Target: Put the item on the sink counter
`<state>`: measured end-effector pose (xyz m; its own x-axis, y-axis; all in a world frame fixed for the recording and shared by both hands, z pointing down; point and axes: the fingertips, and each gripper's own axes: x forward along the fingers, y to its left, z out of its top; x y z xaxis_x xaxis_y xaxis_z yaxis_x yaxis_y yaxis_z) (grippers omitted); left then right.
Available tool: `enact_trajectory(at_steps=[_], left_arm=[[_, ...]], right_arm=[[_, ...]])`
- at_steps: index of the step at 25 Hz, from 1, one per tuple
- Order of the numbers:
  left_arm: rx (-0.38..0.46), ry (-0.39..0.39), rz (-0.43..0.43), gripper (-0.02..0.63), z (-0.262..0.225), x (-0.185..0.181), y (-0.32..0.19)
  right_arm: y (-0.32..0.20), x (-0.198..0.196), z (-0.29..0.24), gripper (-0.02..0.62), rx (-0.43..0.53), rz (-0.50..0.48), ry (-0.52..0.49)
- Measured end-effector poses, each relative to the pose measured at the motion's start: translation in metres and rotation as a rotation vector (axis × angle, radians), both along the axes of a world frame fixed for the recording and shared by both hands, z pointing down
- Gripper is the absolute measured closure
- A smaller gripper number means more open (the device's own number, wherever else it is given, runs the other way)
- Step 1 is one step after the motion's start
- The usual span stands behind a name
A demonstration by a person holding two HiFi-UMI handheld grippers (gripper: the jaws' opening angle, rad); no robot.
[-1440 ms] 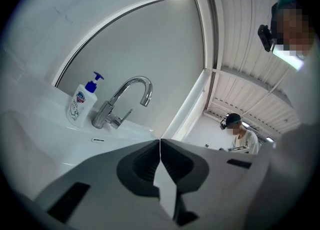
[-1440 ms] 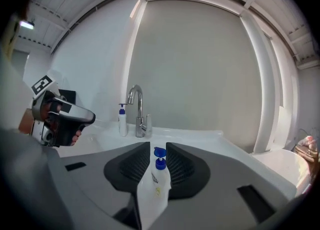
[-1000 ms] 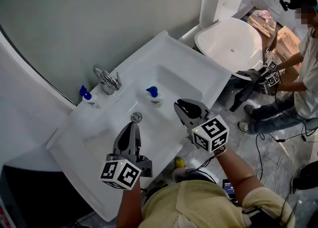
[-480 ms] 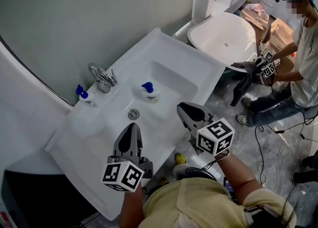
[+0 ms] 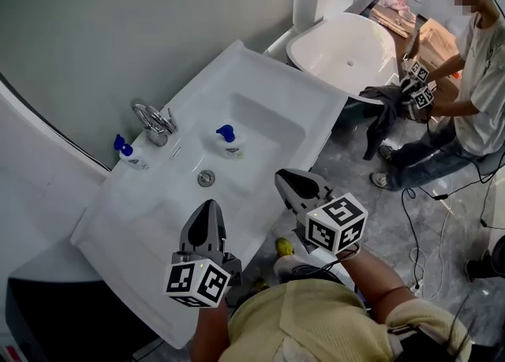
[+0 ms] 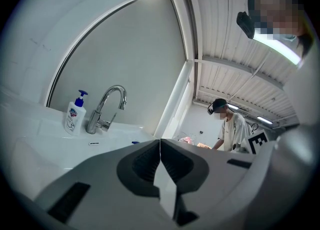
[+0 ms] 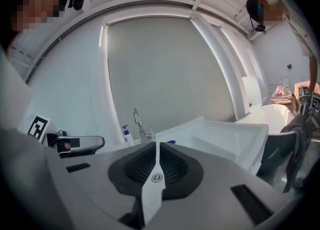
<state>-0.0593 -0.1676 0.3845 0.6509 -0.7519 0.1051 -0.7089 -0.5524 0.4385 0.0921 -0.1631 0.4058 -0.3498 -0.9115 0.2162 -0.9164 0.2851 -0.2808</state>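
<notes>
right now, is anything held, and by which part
Nothing held. Left hand-held gripper: shut, empty. Right hand-held gripper: jaws just been closing, nothing between them.

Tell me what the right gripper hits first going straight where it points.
Probably the blue-capped soap bottle in the sink basin, though depth is unclear. The right gripper has just been closing its jaws, nothing between them.
</notes>
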Motion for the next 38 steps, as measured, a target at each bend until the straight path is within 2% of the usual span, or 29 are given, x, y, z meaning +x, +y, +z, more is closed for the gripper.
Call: enact_trajectory(at_steps=[6,11,18,38], left_arm=[[-0.010,-0.017,0.018,0.568,0.005,0.004,0.011],[-0.009,-0.033,0.021,0.568,0.007,0.002,0.018],[-0.023,-0.041,0.023,0.568,0.013,-0.002,0.025],[-0.065,-0.077,0.047,0.568,0.028,-0.011,0.035]], right_arm=[[0.016,-0.003,0.005,0.565,-0.037,0.032,-0.026],[0.027,-0.003,0.006,0.569,-0.029,0.049,-0.048],[0.037,-0.011,0.009,0.571,-0.054,0.032,-0.056],[0.055,-0.023,0.029,0.572,-0.137,0.060,-0.027]])
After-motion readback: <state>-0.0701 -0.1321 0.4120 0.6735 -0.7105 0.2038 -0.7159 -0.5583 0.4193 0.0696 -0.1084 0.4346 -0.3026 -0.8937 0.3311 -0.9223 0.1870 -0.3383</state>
